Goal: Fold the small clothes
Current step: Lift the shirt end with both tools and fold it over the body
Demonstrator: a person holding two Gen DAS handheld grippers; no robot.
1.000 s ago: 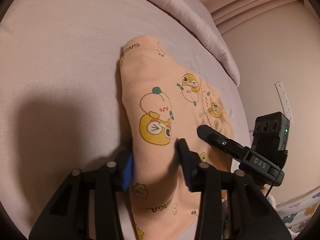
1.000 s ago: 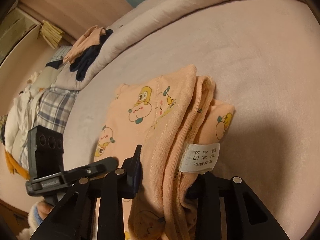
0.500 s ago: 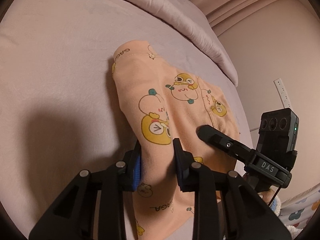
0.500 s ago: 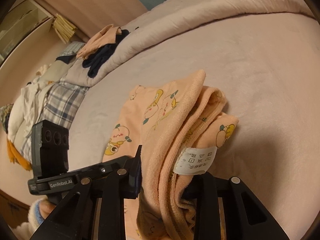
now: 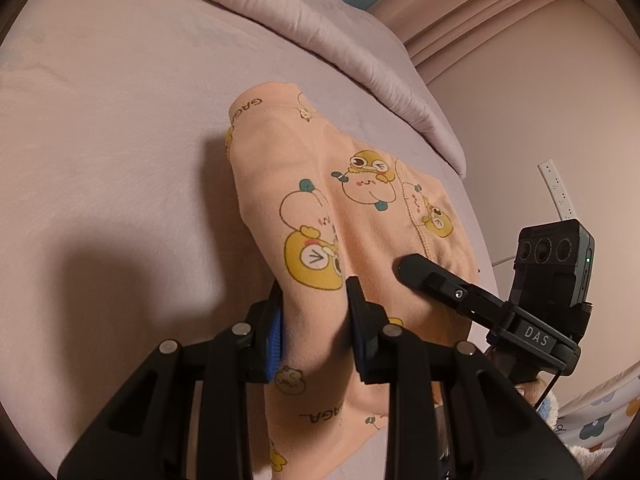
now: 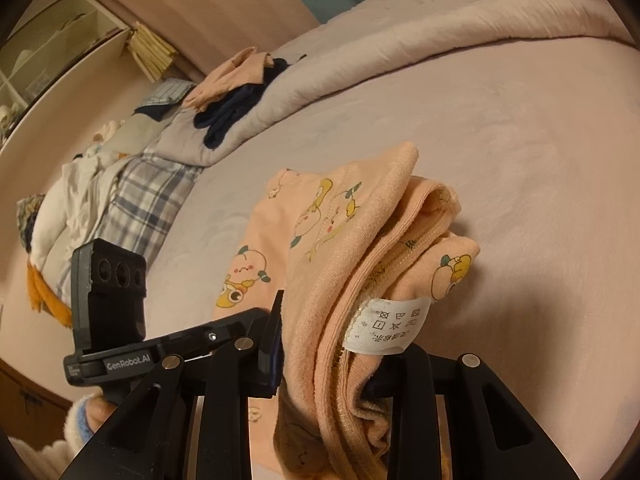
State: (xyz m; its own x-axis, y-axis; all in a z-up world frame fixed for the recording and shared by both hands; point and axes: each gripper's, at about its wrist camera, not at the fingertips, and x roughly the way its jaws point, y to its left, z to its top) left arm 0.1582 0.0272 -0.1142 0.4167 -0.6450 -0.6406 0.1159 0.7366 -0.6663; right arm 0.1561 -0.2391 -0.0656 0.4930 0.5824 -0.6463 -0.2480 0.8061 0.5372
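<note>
A small peach garment printed with yellow cartoon ducks point(image 5: 352, 216) lies partly folded on the pale pink bed sheet point(image 5: 100, 152). My left gripper point(image 5: 316, 312) is shut on one folded edge of it and lifts it off the sheet. My right gripper point(image 6: 340, 344) is shut on the opposite bunched edge point(image 6: 360, 280), where a white care label point(image 6: 390, 324) hangs out. The right gripper also shows in the left wrist view point(image 5: 440, 280), and the left gripper shows in the right wrist view point(image 6: 180, 344). Its right finger is hidden by cloth.
A rolled pink duvet point(image 5: 280, 32) runs along the far side of the bed. A heap of other clothes, plaid, white, navy and peach point(image 6: 132, 184), lies at the bed's left end. A wall with a white power strip point(image 5: 556, 188) is on the right.
Both grippers have risen with the garment, lifting its near edge higher off the sheet. The left jaws closed on the cloth from a wider gap a second ago.
</note>
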